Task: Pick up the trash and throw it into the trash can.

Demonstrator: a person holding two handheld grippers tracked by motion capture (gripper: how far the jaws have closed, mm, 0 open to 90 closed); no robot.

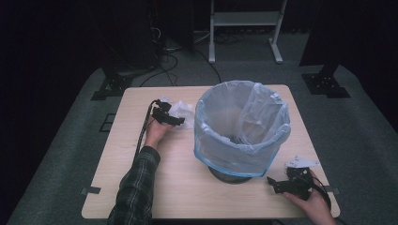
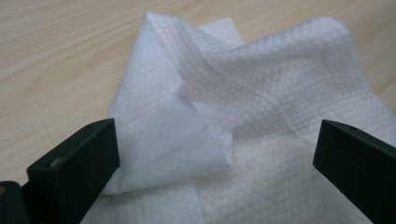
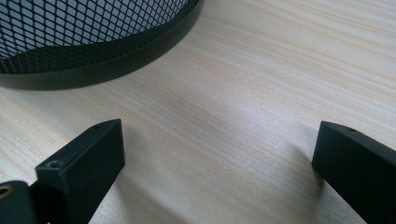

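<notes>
Crumpled white paper towel (image 2: 243, 116) lay on the table (image 1: 187, 187) toward the far-left corner, just left of the lined bin (image 1: 241, 129). Left gripper (image 1: 174, 120) sat at the towel, jaws wide apart and straddling its raised folds, nothing gripped. Likely aim: towel into bin.

Risk: thin, limp sheet; jaws closing on a single flap could pinch one layer and let it slip or tear. The loose plastic liner (image 1: 277, 117) stood close and could snag a trailing corner.

Right gripper (image 1: 277, 185) rested near the right front corner beside the bin's mesh base (image 3: 84, 32), jaws wide, empty.
</notes>
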